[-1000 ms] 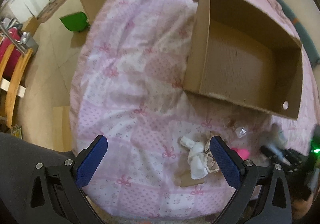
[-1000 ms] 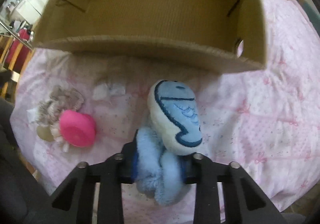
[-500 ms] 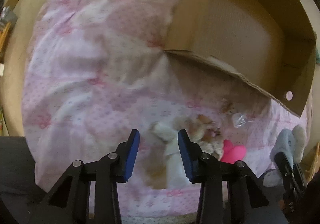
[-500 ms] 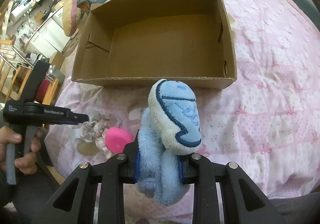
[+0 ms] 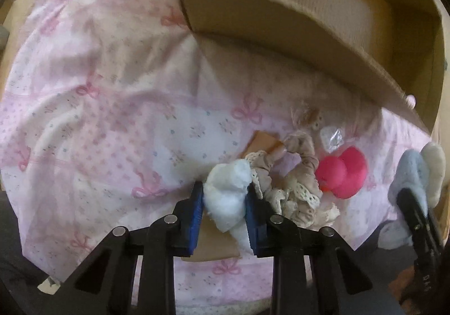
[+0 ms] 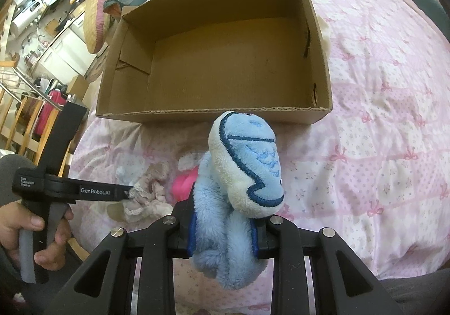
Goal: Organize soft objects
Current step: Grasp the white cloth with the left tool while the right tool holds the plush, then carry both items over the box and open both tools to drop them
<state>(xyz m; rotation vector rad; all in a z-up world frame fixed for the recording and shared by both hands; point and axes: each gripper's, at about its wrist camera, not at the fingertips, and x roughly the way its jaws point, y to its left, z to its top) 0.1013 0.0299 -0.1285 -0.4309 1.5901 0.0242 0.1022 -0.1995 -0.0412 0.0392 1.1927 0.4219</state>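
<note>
Nothing is packed yet as far as I can see: the cardboard box sits on the far part of the pink bed with its floor bare. My right claw is pinched on the blue plush toy, held up just near of the box's front wall, so that one looks ready to go in. My left claw is closing on a white fluffy piece, which sits between its blue pads, low over the bed. Just right of it lie a beige lace scrunchie and a pink round thing, both untouched. I judge the task barely begun: two items in hand, at least two more waiting.
</note>
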